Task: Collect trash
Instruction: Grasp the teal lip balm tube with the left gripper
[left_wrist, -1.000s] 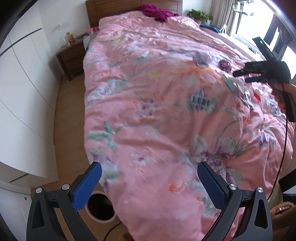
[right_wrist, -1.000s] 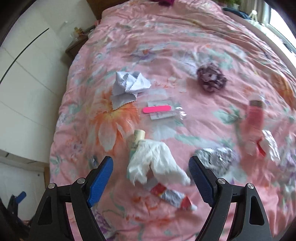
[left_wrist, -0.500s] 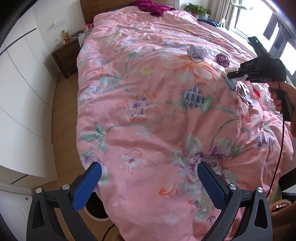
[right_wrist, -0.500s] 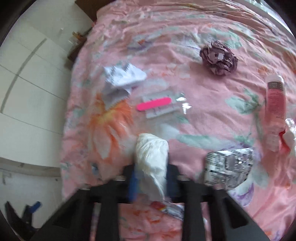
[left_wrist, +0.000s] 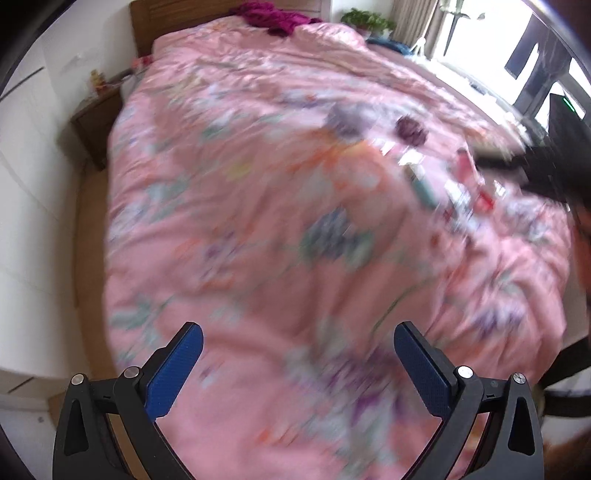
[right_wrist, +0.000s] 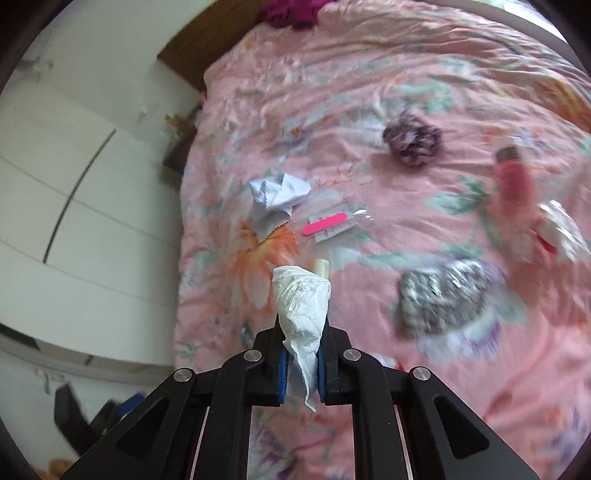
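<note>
Left wrist view: left gripper (left_wrist: 297, 363) gaped wide, holding nothing, above the pink floral quilt (left_wrist: 258, 221).

Right wrist view: right gripper (right_wrist: 300, 360) clenched on a crumpled white tissue (right_wrist: 301, 304) — pink nail file (right_wrist: 324, 223) lay ahead, silver foil wrapper (right_wrist: 441, 295) to its right.

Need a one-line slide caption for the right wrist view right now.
Right gripper shut on a crumpled white tissue, held above the pink floral bedspread where more litter lies.
</note>
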